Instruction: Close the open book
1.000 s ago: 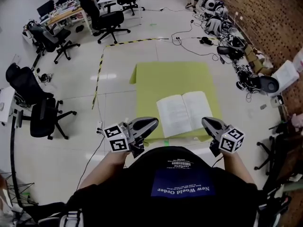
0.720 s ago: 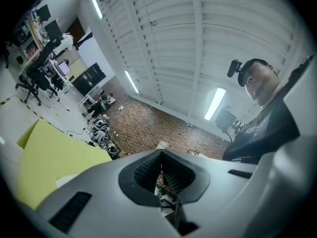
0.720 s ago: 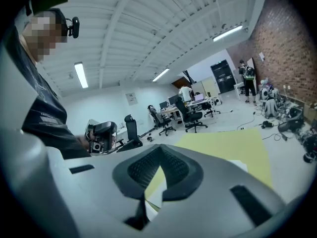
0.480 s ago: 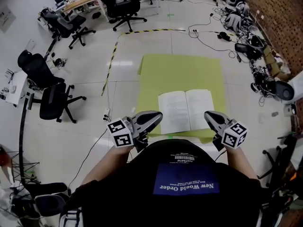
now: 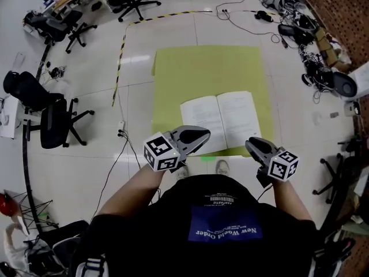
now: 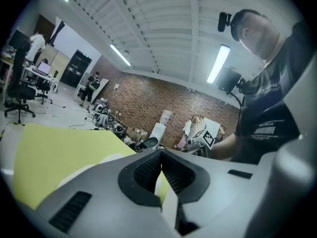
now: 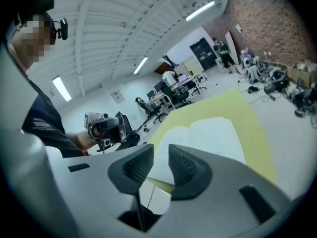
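Note:
An open book lies flat, white pages up, near the front edge of a yellow-green table top. My left gripper hovers over the book's near left corner with its jaws closed tip to tip and nothing between them. My right gripper is at the table's front edge, just off the book's near right corner. Its jaws are opening, with a narrow empty gap between the pads. The book lies ahead of it, and the left gripper shows at the left.
Black office chairs stand on the floor to the left. Cables and equipment lie along the brick wall on the right. Black-and-yellow tape marks the floor beyond the table. The person's shoes are at the table's front edge.
The left gripper has moved right and now overlaps the book's near left corner. The right gripper has kept close to the near right corner. The head view has tilted further down.

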`<state>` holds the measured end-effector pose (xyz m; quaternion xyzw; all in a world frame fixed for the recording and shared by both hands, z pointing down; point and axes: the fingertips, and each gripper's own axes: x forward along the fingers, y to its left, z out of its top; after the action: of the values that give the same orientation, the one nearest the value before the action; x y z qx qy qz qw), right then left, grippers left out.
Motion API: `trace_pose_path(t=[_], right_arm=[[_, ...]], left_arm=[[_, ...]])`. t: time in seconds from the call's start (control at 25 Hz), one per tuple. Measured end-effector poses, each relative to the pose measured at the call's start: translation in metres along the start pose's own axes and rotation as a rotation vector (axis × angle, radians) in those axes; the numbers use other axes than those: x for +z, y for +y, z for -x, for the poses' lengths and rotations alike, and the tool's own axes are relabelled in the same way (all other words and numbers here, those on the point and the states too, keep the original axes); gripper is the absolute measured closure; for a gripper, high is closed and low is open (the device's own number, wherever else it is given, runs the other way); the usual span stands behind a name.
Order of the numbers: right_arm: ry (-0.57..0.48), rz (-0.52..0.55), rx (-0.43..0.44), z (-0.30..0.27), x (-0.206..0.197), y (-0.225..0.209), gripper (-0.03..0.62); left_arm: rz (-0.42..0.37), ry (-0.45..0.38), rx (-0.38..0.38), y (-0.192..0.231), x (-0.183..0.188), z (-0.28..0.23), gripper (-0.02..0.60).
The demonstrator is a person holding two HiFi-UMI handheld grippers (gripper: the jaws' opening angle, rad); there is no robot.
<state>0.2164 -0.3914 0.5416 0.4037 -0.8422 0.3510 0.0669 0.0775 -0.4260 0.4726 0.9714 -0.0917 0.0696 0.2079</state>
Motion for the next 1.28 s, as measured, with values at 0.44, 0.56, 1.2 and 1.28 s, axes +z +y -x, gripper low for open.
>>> trace_pose_path(t=[0.44,0.56,1.2,1.28], right_arm=[[-0.007,-0.51,-0.111,0.0,-0.102,-0.063,0.424],[-0.058,-0.631,-0.083,-0.006,-0.105,-0.068,0.41],[-0.401,-0.687,0.013,-0.019,-0.059,-0.079,0.521],[-0.355,-0.585,-0.009,-0.021,-0.054,-0.07,0.522]], left_arm=[[-0.018,0.29,0.069,0.053,-0.098,-0.087,0.574],[-0.022,0.422,0.117,0.066,-0.13,-0.088,0.574],[-0.006,0.432,0.109,0.075,-0.148,-0.084,0.575],[-0.003,0.429,0.103,0.075,-0.147,-0.085,0.575]])
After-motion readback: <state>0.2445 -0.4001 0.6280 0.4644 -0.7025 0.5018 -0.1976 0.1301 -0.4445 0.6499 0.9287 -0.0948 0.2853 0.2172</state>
